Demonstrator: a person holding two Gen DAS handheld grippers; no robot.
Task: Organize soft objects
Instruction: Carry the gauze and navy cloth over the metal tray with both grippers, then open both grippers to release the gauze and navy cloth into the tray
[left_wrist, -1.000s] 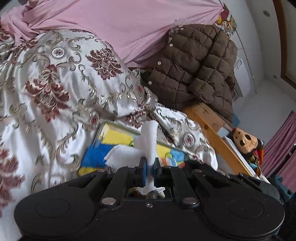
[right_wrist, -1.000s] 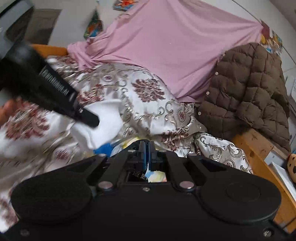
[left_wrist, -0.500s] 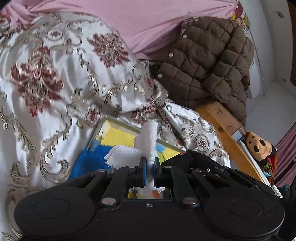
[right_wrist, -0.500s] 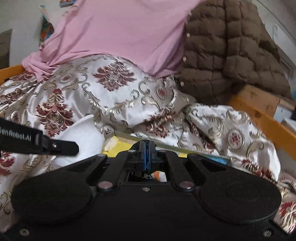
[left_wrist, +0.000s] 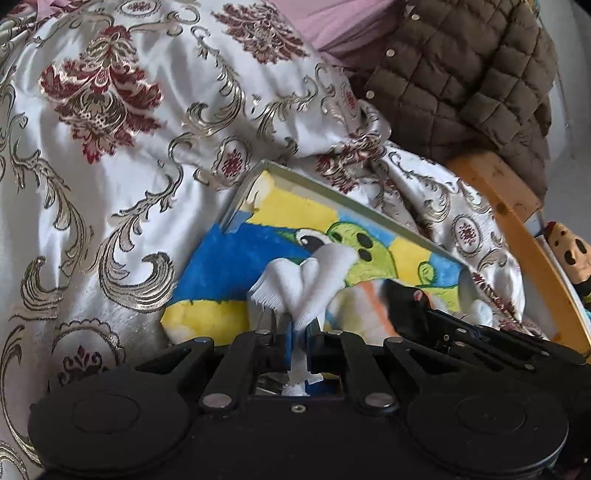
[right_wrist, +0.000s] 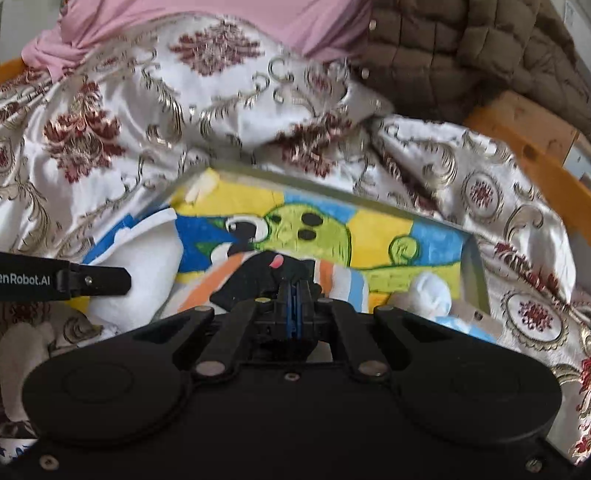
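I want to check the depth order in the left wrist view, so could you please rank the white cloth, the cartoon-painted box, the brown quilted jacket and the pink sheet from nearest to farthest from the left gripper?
1. white cloth: pinched in the left gripper.
2. cartoon-painted box: just ahead, on the bedding.
3. brown quilted jacket: upper right.
4. pink sheet: top edge, behind the jacket.

Glossy satin quilt (left_wrist: 122, 155), matt quilted jacket (left_wrist: 461, 77) — frayed white woven cloth (left_wrist: 299, 284)

A home bedroom is shown. A wooden bed frame (left_wrist: 517, 221) is covered by a satin floral quilt (left_wrist: 129, 147), with a pink sheet (right_wrist: 221, 22), a quilted brown jacket (left_wrist: 461, 74) and a plush toy (left_wrist: 569, 254) seen around it.
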